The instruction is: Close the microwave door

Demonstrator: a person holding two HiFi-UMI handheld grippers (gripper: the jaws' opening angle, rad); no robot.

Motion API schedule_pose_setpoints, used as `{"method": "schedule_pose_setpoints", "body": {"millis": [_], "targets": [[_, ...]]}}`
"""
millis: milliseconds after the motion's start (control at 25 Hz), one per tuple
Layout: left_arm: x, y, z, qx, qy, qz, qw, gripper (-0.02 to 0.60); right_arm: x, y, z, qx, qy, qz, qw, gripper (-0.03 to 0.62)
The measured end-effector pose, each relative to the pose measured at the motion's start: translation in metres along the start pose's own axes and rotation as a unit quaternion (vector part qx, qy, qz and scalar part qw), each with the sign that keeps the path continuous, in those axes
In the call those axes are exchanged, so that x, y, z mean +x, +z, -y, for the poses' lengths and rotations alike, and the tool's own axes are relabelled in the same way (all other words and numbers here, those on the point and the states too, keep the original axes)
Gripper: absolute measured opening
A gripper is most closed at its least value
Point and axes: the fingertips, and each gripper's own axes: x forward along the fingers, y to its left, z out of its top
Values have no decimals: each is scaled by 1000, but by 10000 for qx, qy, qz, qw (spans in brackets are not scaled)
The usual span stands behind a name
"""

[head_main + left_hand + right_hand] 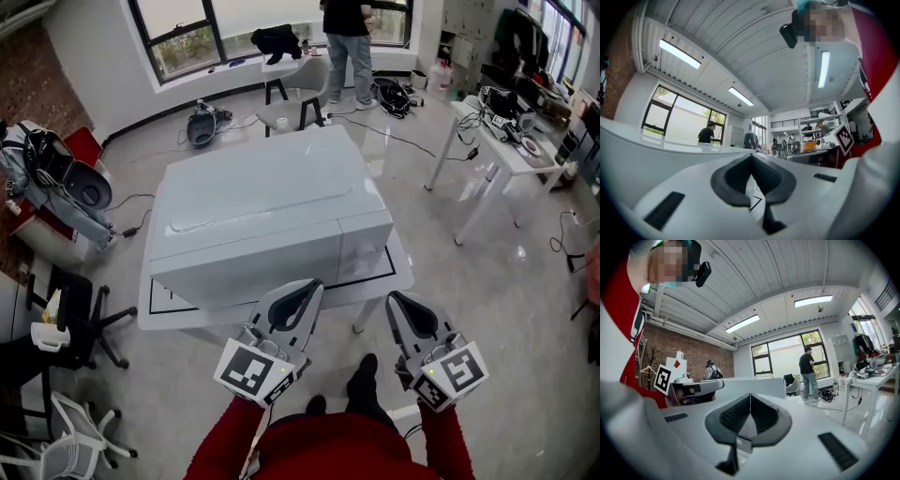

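While left gripper (312,286) and right gripper (394,299) hover, jaws together, microwave (258,206) ahead, desk (502,152) beyond

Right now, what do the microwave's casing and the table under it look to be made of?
Microwave: glossy white shell, either painted metal or plastic. Its top mirrors the window light, but the look doesn't settle which material it is. Table: smooth, flat white board, probably laminate, with a thin black line marked near its edge.
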Motion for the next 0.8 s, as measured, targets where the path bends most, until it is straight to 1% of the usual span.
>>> {"method": "schedule_pose_setpoints", "body": {"millis": [80,160,240,320,400,520,640,800], "targets": [[-9,3,9,95,-91,47,9999,9,-8,3,-4,2,-25,39,10000,14],[-19,3,16,82,-134,73,9998,9,-18,2,-7,36,-79,34,10000,14],[-30,2,20,-46,-128,111,9998,9,-26,0,-8,83,-155,48,9998,14],[-38,4,23,-298,-62,207,9993,9,-34,-1,-9,141,-232,71,9996,14],[-47,2,25,-433,3,221,9988,9,-42,-9,-9,295,-323,-32,9990,14],[-61,-9,25,-364,134,90,9992,9,-50,-16,-13,467,-424,-60,9980,14],[-73,-18,23,-212,218,5,9995,9,-55,-18,-19,569,-465,-11,9973,12],[-80,-18,23,-245,237,16,9994,9,-58,-20,-25,508,-464,2,9976,12]]}}
